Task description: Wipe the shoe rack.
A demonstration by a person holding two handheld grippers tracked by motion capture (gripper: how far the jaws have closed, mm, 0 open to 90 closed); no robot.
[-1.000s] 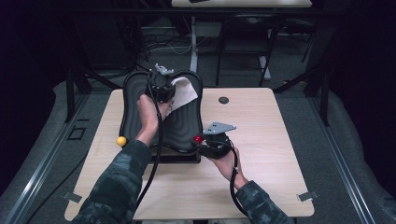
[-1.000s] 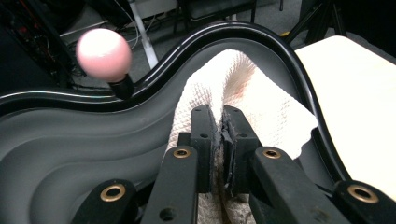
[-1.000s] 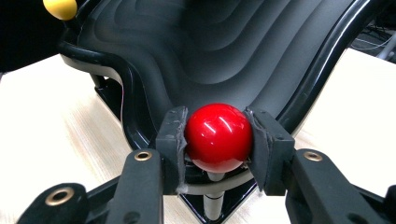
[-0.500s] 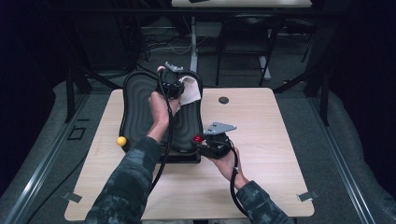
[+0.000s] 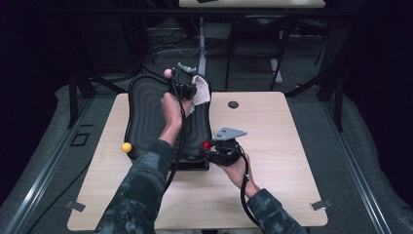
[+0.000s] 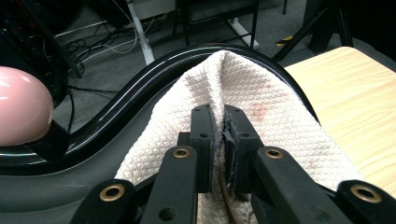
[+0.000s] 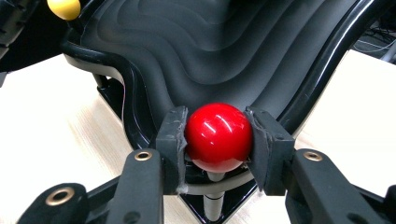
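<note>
**Both grippers clamped: cloth at the far rim, red knob at the near corner**

Plainly, the left gripper (image 6: pixel 218 135) has its jaws pinched together on a fold of white waffle-weave cloth (image 6: pixel 261 107), which bunches up between them and spreads out ahead of and to either side of the jaws, draped over the glossy black rim of the ridged black board (image 5: pixel 151 112). Just off to that gripper's left stands a pink ball knob (image 6: pixel 21 112), touching neither jaw. The right gripper (image 7: pixel 218 140) is closed on a red ball knob (image 7: pixel 218 137), one pad pressed to each side of it; the knob's thin metal stem runs down below the jaws.

From the high view, the left gripper (image 5: pixel 184 83) sits at the board's far edge with the cloth (image 5: pixel 202 92) beside it, and the right gripper (image 5: pixel 219 148) is at the near right corner, on the tabletop (image 5: pixel 282 146). That view alone gives the board's whole outline. The right gripper view adds the wavy ridges up close and a yellow ball knob (image 7: pixel 64 8) far ahead to its left. The left gripper view reveals faint reddish stains on the cloth.
</note>
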